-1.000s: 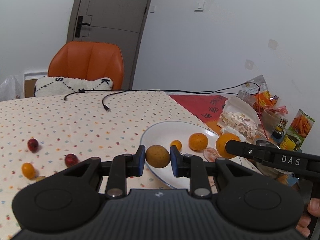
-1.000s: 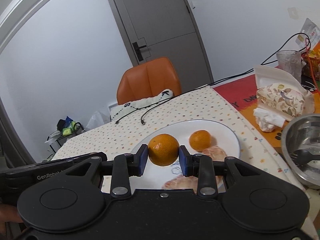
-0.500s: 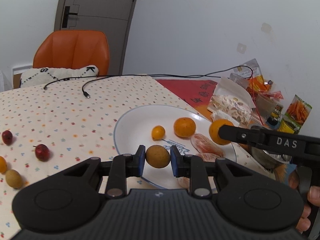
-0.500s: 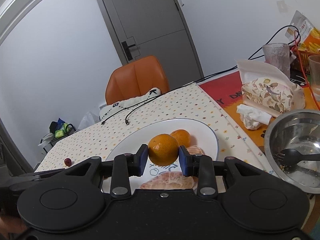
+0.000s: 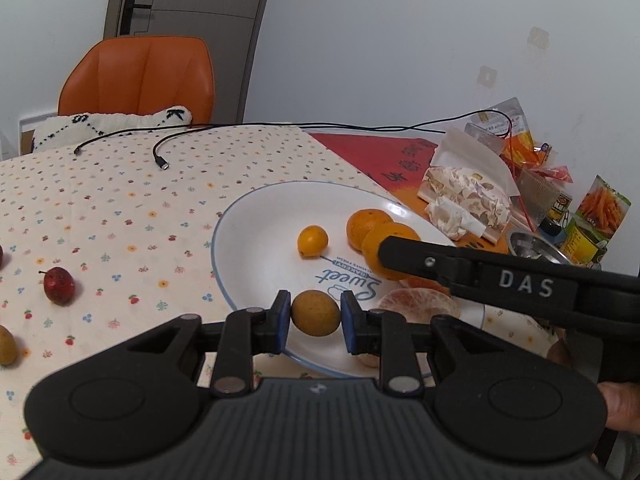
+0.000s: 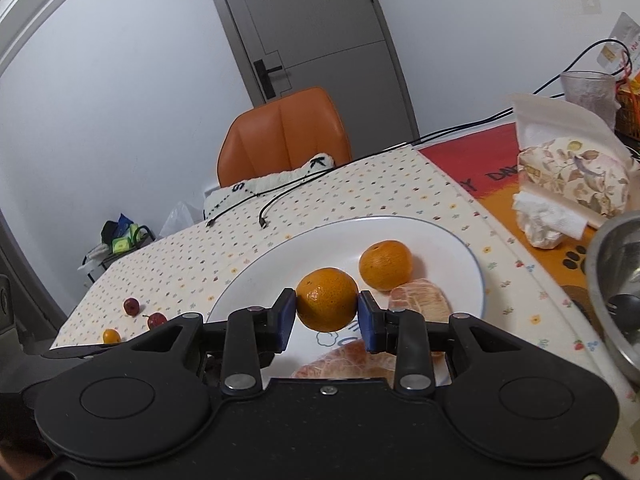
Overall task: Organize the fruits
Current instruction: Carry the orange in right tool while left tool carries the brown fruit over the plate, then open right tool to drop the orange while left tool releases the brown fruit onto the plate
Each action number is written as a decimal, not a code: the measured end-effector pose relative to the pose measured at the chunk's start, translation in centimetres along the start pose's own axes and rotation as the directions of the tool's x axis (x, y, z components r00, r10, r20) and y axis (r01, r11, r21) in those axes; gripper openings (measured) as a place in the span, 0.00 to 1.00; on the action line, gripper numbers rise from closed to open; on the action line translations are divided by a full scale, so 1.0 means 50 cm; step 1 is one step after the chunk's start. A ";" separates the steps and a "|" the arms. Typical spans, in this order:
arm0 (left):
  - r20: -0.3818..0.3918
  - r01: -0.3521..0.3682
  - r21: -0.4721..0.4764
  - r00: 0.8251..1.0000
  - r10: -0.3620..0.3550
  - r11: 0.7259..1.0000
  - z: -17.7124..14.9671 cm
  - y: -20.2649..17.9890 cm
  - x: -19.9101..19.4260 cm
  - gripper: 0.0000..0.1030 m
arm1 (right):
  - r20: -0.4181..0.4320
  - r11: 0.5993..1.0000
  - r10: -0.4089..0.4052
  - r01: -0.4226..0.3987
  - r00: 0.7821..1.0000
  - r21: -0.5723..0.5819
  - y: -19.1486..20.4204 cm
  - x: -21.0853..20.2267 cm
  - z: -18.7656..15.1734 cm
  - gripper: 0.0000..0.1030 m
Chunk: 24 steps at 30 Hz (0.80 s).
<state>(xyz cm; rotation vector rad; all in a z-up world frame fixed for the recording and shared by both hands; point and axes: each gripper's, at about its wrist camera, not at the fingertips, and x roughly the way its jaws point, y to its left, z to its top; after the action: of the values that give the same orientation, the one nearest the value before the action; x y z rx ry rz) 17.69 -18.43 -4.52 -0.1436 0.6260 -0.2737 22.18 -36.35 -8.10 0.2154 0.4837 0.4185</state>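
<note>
The left claw (image 5: 315, 314) is closed on a small brownish-yellow fruit (image 5: 315, 313), its blue pads pressed to either side, and holds it over the near rim of the white plate (image 5: 256, 216). The right claw (image 6: 327, 312) grips a mandarin (image 6: 327, 298) between its own blue pads, also above the plate; in the left wrist view this same claw reaches in from the right as a long black finger marked "DAS", with the mandarin at its tip. On the plate just beyond that lie a second mandarin (image 6: 385, 265), a small yellow-orange kumquat (image 5: 312, 241) to its left, and peeled citrus segments (image 5: 418, 305) along the near edge; blue lettering reading "Sweet" shows on the plate's middle. The plate sits on a tabletop (image 5: 100, 200) covered with a cream cloth printed with small flowers. Off the plate to the left, loose on the cloth, lie a dark red fruit with a stem (image 5: 59, 285), a yellowish-brown fruit (image 5: 7, 345) at the picture's edge, and, in the right wrist view, another red fruit (image 6: 131, 305) and a small orange one (image 6: 111, 335). Two black cables (image 5: 160, 158) trail across the far cloth. To the right of the plate are a tissue pack (image 6: 572, 178), a metal bowl (image 6: 616, 280), a clear glass (image 6: 588, 96) and snack packets (image 5: 604, 208). Behind the tabletop stands an orange chair (image 5: 136, 76) with a white cushion (image 5: 108, 124), before a grey door (image 6: 316, 28).
</note>
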 end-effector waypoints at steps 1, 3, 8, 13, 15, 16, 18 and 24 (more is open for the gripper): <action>0.001 0.000 0.000 1.000 0.000 1.000 -0.001 0.001 0.001 0.24 | -0.003 1.000 -0.001 0.001 1.000 -0.004 0.000 0.004 -0.001 0.31; 0.002 -0.002 -0.001 1.000 0.002 1.000 -0.001 0.001 0.001 0.24 | -0.009 1.000 -0.021 0.021 1.000 -0.021 0.004 0.011 -0.004 0.31; 0.002 -0.016 -0.001 1.000 0.016 1.000 0.000 -0.005 0.002 0.24 | -0.018 0.996 -0.068 0.067 0.997 -0.056 0.010 0.026 -0.006 0.31; 0.010 -0.018 -0.004 1.000 0.019 1.000 0.000 -0.002 -0.007 0.25 | -0.031 0.995 -0.083 0.081 0.996 -0.055 0.003 0.033 -0.006 0.31; 0.015 -0.020 -0.009 1.000 0.020 1.000 0.002 0.002 -0.014 0.25 | -0.041 0.994 -0.091 0.089 0.995 -0.061 0.004 0.036 -0.009 0.31; 0.018 -0.021 -0.012 1.000 0.022 1.000 0.002 0.005 -0.018 0.25 | -0.042 0.994 -0.091 0.089 0.995 -0.062 0.004 0.038 -0.011 0.31; 0.026 -0.022 -0.018 0.999 0.022 1.000 0.004 0.011 -0.027 0.25 | -0.046 0.994 -0.093 0.091 0.995 -0.061 0.005 0.041 -0.013 0.31; 0.048 -0.027 -0.045 0.998 0.030 0.999 0.011 0.032 -0.054 0.28 | -0.051 0.993 -0.100 0.096 0.994 -0.068 0.015 0.039 -0.010 0.31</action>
<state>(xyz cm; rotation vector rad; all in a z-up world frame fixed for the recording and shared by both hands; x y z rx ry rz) 16.26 -16.07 -2.94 -0.1836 0.5853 -0.2281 23.26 -34.79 -9.11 0.1166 0.5305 0.3444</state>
